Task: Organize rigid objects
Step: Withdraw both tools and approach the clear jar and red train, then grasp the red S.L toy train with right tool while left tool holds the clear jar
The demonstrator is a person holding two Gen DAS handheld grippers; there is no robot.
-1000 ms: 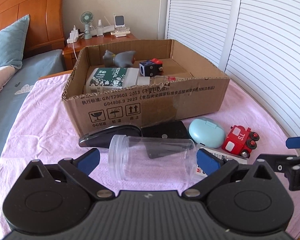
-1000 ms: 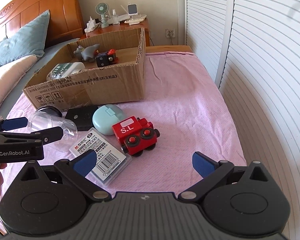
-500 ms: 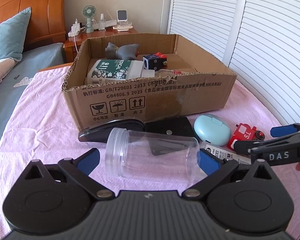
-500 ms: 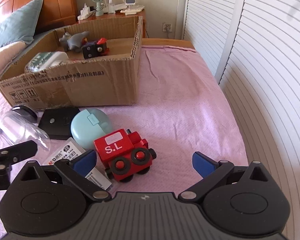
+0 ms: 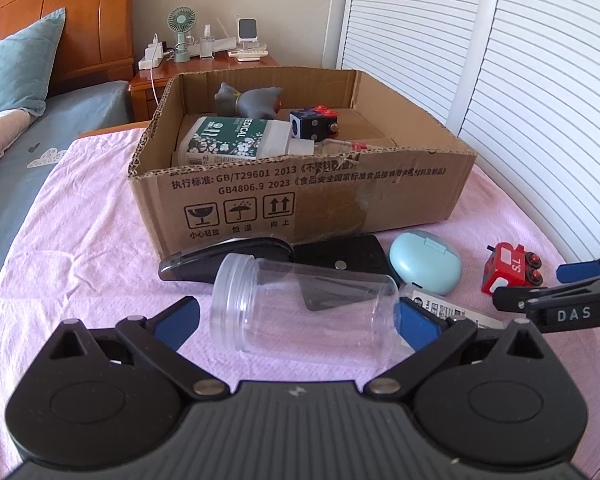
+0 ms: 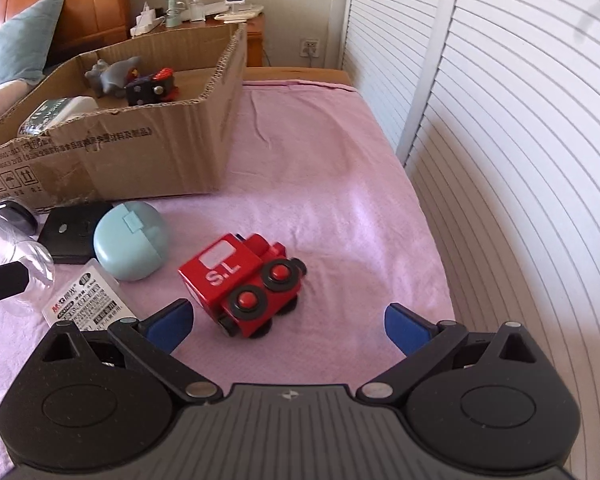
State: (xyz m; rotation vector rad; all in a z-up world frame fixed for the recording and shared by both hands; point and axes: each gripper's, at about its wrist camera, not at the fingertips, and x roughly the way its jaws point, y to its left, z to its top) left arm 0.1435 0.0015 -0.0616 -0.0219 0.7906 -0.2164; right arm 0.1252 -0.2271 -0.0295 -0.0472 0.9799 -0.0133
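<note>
A clear plastic jar (image 5: 304, 308) lies on its side on the pink cloth, between the open blue fingers of my left gripper (image 5: 296, 318); contact cannot be told. A red toy train (image 6: 242, 282) marked "S.L" stands just ahead of my open, empty right gripper (image 6: 288, 322). The train also shows in the left wrist view (image 5: 510, 268), with the right gripper (image 5: 556, 292) beside it. A cardboard box (image 5: 300, 196) behind holds a green-label bottle (image 5: 224, 138), a grey toy (image 5: 248, 98) and a dark toy car (image 5: 314, 122).
In front of the box lie a black curved device (image 5: 228, 256), a black flat case (image 5: 340, 256), a pale blue oval case (image 6: 130, 240) and a labelled clear box (image 6: 88, 300). White louvred doors (image 6: 500, 120) stand at the right. A nightstand (image 5: 204, 72) is behind.
My right gripper has moved forward to the red train, which now lies close between its fingers. My left gripper has edged nearer the jar and box. Nothing was grasped.
</note>
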